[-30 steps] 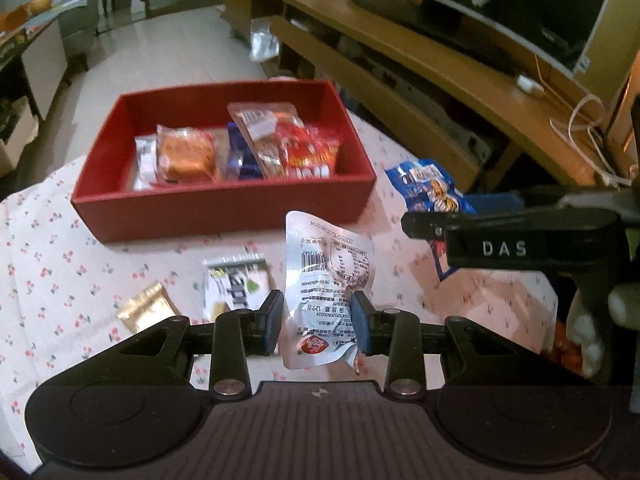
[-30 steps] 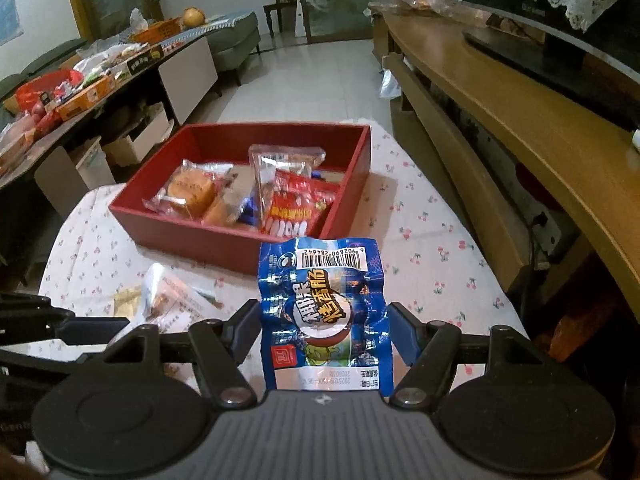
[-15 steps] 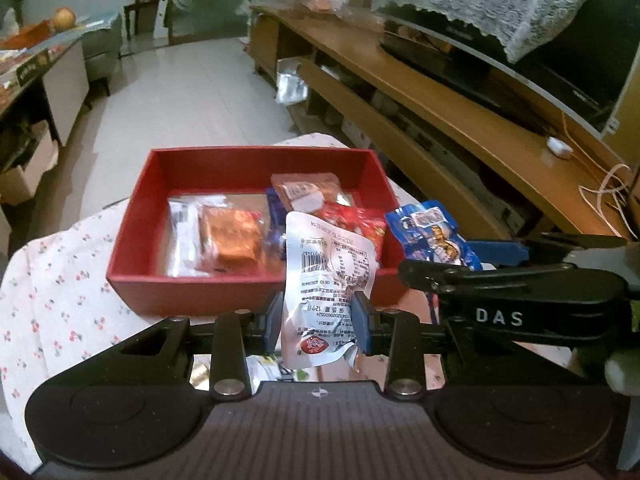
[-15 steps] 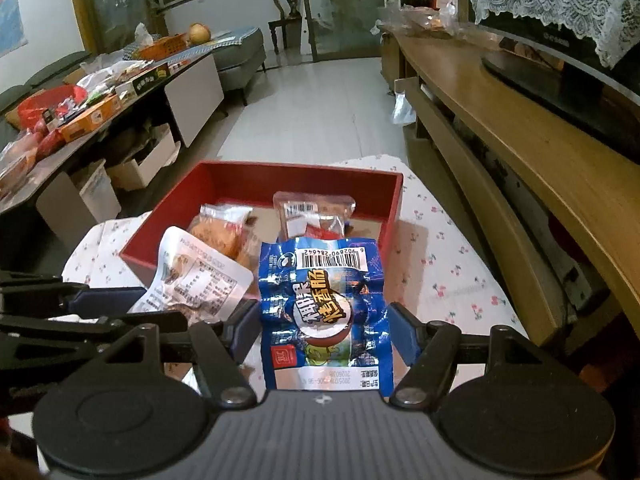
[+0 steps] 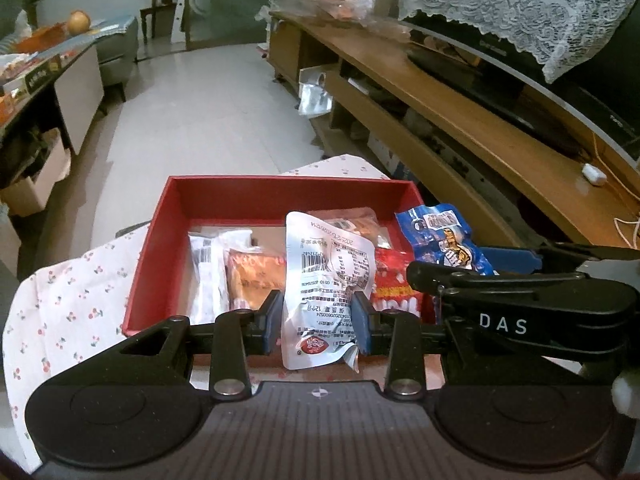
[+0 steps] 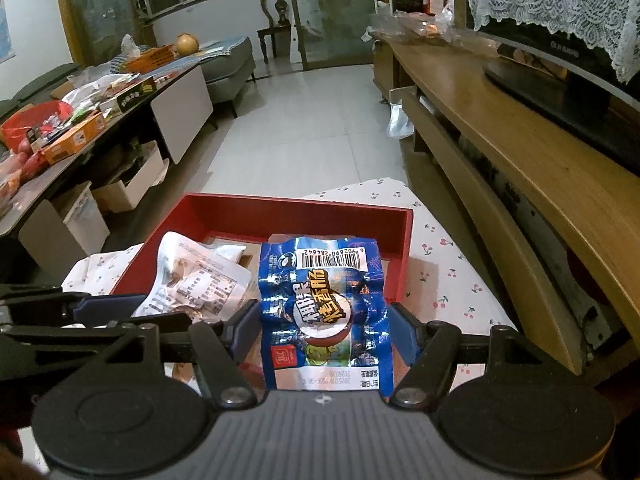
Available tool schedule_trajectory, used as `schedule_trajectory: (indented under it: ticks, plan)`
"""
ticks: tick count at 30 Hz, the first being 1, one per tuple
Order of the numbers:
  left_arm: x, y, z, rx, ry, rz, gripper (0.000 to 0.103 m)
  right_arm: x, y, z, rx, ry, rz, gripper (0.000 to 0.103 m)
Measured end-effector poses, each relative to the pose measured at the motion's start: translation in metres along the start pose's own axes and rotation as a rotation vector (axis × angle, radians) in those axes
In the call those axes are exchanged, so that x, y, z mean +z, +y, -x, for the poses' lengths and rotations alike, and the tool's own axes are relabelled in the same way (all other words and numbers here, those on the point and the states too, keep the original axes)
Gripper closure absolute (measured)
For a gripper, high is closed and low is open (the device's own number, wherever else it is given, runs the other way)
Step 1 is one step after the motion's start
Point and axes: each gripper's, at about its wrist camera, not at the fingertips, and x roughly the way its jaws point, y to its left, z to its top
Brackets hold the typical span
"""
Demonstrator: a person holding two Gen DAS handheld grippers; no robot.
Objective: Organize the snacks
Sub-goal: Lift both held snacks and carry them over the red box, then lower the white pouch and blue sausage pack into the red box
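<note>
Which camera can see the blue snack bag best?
The right wrist view: the blue snack bag fills the middle, front label and barcode facing the camera. The left wrist view shows only its upper part, sideways beyond the right gripper.

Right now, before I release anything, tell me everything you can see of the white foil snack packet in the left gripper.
The white foil snack packet is a flat, crinkled, glossy sealed pouch, printed side showing: a barcode, small black text, a date line across the top edge and a round red logo near the bottom. The left gripper is shut on it, blue pads pressing both side edges low down. It stands roughly upright, held above the near part of the red cardboard box. From the right wrist view it leans tilted. Nothing else visibly touches it.
</note>
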Motion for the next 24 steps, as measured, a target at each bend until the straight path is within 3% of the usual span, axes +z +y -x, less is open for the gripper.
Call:
schedule_trajectory:
  ticks: [24]
  plan:
    - [0.013, 0.006, -0.029, 0.065, 0.009, 0.002, 0.059, 0.01, 0.002, -0.034, -0.047, 0.024, -0.017, 0.022]
